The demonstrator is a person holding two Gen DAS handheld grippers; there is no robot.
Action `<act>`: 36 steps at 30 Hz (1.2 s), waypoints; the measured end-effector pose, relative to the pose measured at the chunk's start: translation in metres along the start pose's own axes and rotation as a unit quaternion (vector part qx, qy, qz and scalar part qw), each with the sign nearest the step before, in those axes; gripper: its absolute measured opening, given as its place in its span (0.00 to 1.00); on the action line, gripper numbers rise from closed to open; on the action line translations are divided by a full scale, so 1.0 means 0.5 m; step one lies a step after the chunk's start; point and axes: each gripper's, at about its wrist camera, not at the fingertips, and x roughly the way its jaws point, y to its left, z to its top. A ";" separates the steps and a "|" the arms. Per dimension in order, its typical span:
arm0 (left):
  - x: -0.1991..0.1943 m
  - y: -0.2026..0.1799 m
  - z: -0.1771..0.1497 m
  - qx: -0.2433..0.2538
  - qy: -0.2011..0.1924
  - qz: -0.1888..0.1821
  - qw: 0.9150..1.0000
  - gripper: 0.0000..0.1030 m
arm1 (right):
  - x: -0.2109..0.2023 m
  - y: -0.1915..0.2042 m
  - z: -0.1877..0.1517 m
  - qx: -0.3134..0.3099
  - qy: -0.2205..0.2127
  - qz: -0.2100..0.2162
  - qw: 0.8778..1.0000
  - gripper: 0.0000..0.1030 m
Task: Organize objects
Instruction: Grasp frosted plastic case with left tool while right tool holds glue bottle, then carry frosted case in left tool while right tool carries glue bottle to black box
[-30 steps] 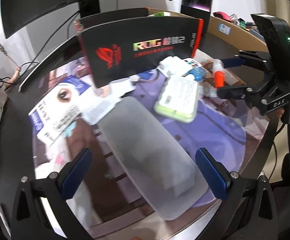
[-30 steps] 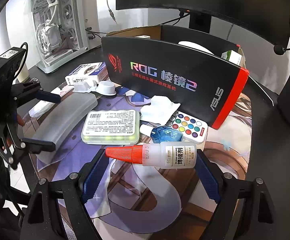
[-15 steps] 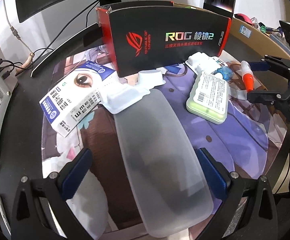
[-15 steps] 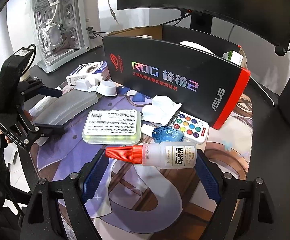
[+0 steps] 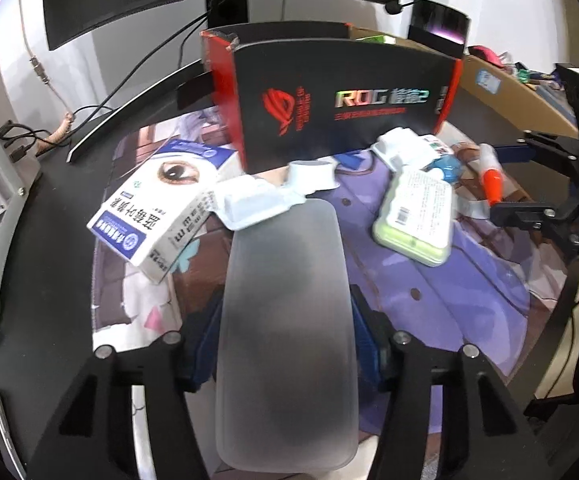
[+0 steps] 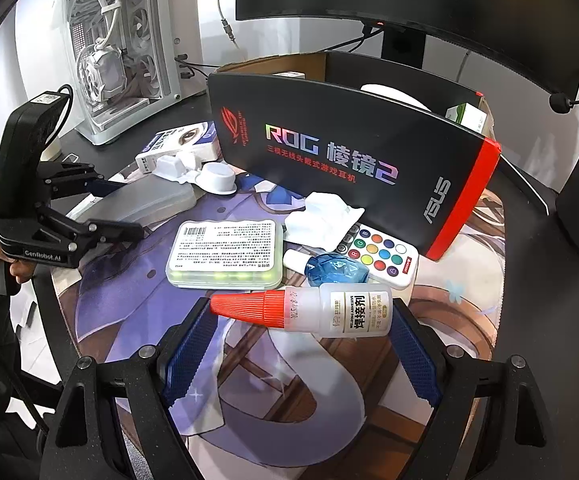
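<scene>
My left gripper [image 5: 285, 344] is shut on a long frosted translucent case [image 5: 285, 320], which lies on the printed desk mat and points toward the black ROG box [image 5: 341, 108]. The left gripper also shows in the right wrist view [image 6: 117, 212], closed on the case [image 6: 149, 204]. My right gripper [image 6: 297, 344] is open, its blue pads on either side of a glue bottle with a red cap [image 6: 309, 312] that lies on the mat. That bottle shows in the left wrist view [image 5: 491, 176] between the right gripper's fingers [image 5: 517, 208].
A green pill case [image 6: 225, 252], blue bottle [image 6: 333, 268], colour-button remote [image 6: 381, 256], white blister packs [image 6: 321, 220] and an eye-drop carton [image 5: 157, 204] lie on the mat [image 6: 281, 380]. The ROG box [image 6: 349, 164] stands behind. A monitor and a white PC case [image 6: 117, 48] stand at the back.
My left gripper has closed its pads onto the frosted case and moved in along it. The right gripper and glue bottle have stayed put.
</scene>
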 end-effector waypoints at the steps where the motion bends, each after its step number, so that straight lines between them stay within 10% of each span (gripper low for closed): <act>1: -0.002 -0.004 0.001 0.005 -0.002 -0.010 1.000 0.55 | 0.000 0.000 0.000 0.000 -0.001 0.000 1.000 0.84; 23: -0.049 -0.040 0.021 0.016 -0.056 -0.057 0.997 0.55 | -0.021 -0.011 0.005 0.004 -0.025 0.001 1.000 0.84; 36: -0.097 -0.022 0.043 -0.044 -0.131 -0.047 0.989 0.55 | -0.093 -0.028 0.022 0.035 -0.129 -0.009 0.991 0.84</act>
